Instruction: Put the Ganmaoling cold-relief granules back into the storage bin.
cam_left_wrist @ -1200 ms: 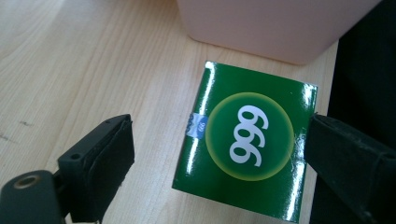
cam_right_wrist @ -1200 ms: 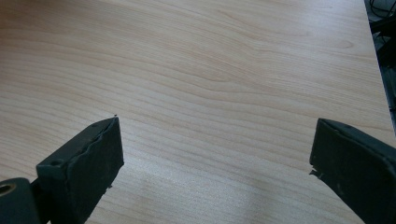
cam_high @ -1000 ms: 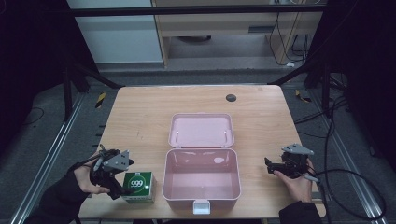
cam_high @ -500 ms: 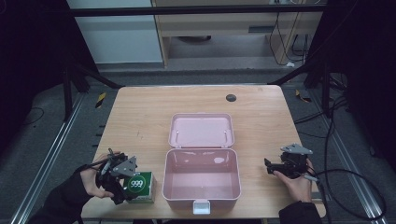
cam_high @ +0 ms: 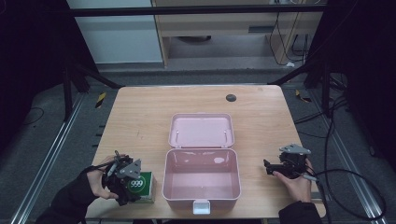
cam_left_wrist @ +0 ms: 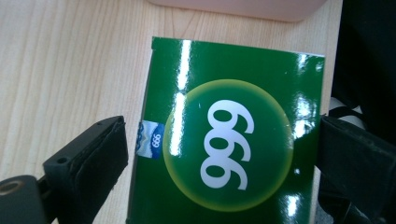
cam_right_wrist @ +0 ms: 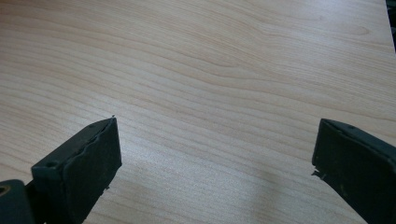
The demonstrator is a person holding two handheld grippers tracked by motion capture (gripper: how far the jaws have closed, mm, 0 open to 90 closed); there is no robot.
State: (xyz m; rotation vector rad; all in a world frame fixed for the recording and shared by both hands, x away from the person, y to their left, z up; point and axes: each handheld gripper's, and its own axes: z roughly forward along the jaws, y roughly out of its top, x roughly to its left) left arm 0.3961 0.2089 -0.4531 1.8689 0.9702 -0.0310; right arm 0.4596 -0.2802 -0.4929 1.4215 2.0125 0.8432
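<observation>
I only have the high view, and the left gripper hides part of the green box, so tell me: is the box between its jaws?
Observer: Yes. The left gripper has just been opening its jaws, and the green box lies flat between them.
Operator: Pressing on it?
Observer: No; bare table shows between one jaw and the box's side.
Operator: And the right gripper?
Observer: Open over the table, nothing between its jaws.

The green box (cam_left_wrist: 224, 140) runs off the frame's bottom edge.
</observation>
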